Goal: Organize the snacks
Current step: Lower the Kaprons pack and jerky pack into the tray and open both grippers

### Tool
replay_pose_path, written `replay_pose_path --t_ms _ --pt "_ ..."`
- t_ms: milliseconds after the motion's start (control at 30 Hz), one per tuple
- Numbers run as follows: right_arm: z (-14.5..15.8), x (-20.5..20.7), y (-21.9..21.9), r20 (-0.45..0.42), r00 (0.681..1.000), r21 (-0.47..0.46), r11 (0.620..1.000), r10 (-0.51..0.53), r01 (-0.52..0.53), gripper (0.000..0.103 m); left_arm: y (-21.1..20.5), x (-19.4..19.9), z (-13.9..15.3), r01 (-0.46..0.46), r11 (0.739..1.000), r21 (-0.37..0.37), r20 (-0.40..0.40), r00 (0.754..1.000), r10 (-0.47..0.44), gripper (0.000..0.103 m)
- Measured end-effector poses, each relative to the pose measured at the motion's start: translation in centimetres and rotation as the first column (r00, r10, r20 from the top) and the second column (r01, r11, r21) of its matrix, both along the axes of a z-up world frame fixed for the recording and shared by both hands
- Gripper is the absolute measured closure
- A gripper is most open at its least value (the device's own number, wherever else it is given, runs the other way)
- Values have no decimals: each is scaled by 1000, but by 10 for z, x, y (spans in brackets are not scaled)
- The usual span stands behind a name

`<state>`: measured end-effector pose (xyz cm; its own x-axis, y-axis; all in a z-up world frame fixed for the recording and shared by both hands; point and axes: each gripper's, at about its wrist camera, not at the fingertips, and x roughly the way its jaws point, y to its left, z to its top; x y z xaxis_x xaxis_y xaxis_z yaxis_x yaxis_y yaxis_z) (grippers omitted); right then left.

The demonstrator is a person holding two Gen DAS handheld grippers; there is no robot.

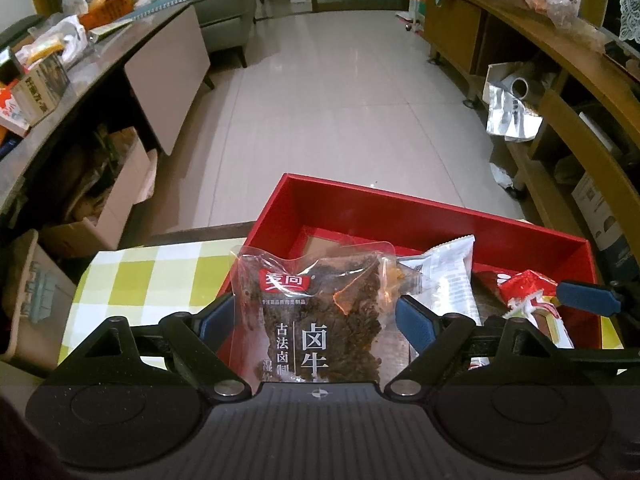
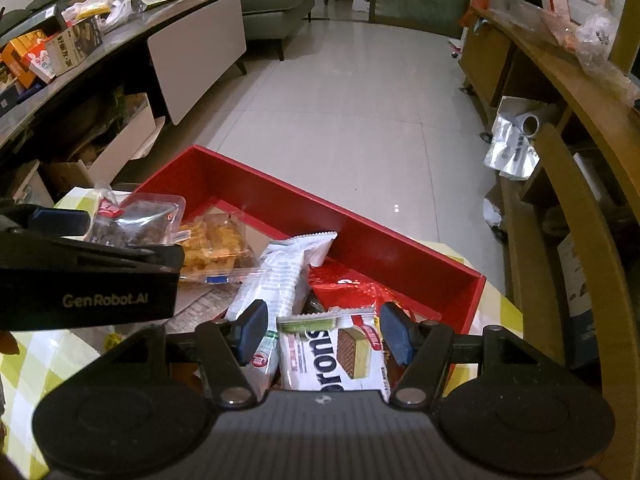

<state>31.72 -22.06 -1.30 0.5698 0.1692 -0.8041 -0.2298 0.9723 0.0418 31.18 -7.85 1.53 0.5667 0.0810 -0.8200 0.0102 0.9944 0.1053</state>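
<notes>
A red open box [image 1: 420,216] [image 2: 360,236] sits on a table with a green-checked cloth [image 1: 152,280]. My left gripper [image 1: 316,320] is shut on a clear beef snack packet [image 1: 320,312] and holds it over the box's near left corner; the packet also shows in the right wrist view [image 2: 136,216]. My right gripper [image 2: 324,334] is shut on a white wafer packet [image 2: 332,356] above the box's near side. In the box lie a white packet [image 2: 280,280], a red packet [image 2: 348,286] and a clear bag of yellow snacks [image 2: 216,244].
A dark counter [image 2: 120,36] with boxes and bags runs along the left. A wooden shelf unit [image 2: 560,160] runs along the right. Cardboard boxes [image 2: 100,152] stand on the floor at left. Tiled floor [image 2: 340,120] lies beyond the table.
</notes>
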Motion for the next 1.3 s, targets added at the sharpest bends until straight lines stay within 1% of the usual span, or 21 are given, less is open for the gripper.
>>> replay_pose_path --t_ms 233,300,500,667,967,1300 --pt "0 1 -3 3 1000 18 1000 -17 17 34 2 4 -3 -7 1000 -26 -19 1000 7 10" --pt "2 1 -3 9 1000 19 1000 -21 21 34 2 4 -3 -13 1000 -21 -16 1000 13 9" --pt "7 0 -3 22 999 22 999 -28 27 33 6 1 8 -26 999 -37 20 999 27 4" --pt "17 -4 -1 36 998 32 999 -42 41 33 6 -3 13 -27 999 -37 27 999 28 4" --pt "29 -18 1 52 998 30 999 -44 43 32 12 -19 28 -39 997 -63 41 998 42 4" --pt "37 -43 3 55 998 0 1000 -23 23 32 23 -43 31 -60 996 -63 28 998 62 4"
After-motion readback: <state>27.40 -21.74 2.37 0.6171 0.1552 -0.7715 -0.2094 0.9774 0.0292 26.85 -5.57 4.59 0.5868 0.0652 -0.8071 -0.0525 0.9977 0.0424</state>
